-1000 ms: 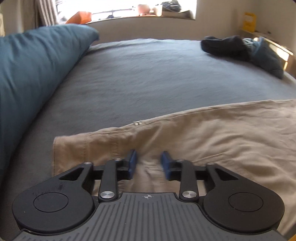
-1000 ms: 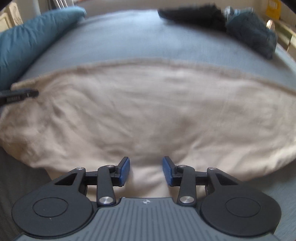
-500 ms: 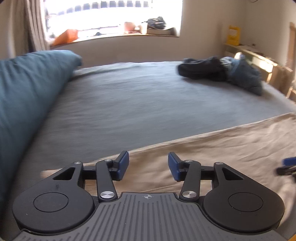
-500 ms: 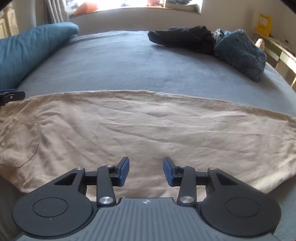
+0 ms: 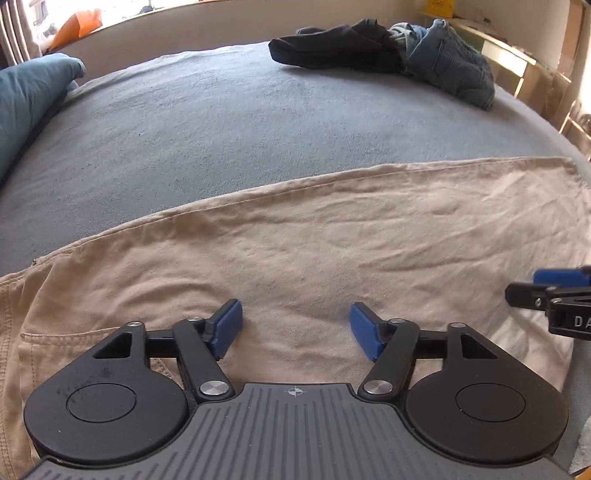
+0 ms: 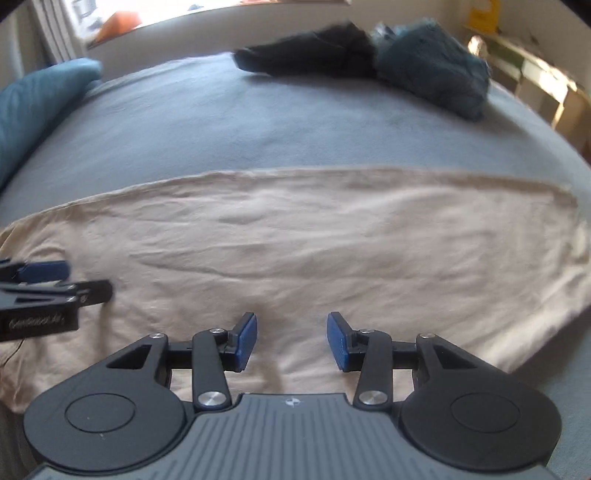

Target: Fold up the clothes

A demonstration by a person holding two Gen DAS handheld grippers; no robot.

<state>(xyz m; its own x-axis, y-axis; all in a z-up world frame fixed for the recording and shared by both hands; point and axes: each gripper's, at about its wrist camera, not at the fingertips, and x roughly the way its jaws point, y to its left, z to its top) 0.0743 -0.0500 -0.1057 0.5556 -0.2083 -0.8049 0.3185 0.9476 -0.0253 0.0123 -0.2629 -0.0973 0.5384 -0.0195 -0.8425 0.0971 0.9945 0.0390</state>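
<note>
A home bedroom is shown: a bed [image 5: 240,122] (grey-covered), a pillow [image 5: 26,96], clothes [image 5: 388,51], a windowsill [image 5: 155,18].

Beige trousers [image 5: 332,236] lie flat across the near part of the grey bed [image 5: 221,122], spread lengthwise from left to right, lightly creased; a back pocket and waistband seam show at the left end, a straight hem at the right. A dark garment [image 5: 332,48] and a crumpled pair of blue jeans [image 5: 450,62] lie touching each other in a heap at the bed's far side, well apart from the trousers.
</note>
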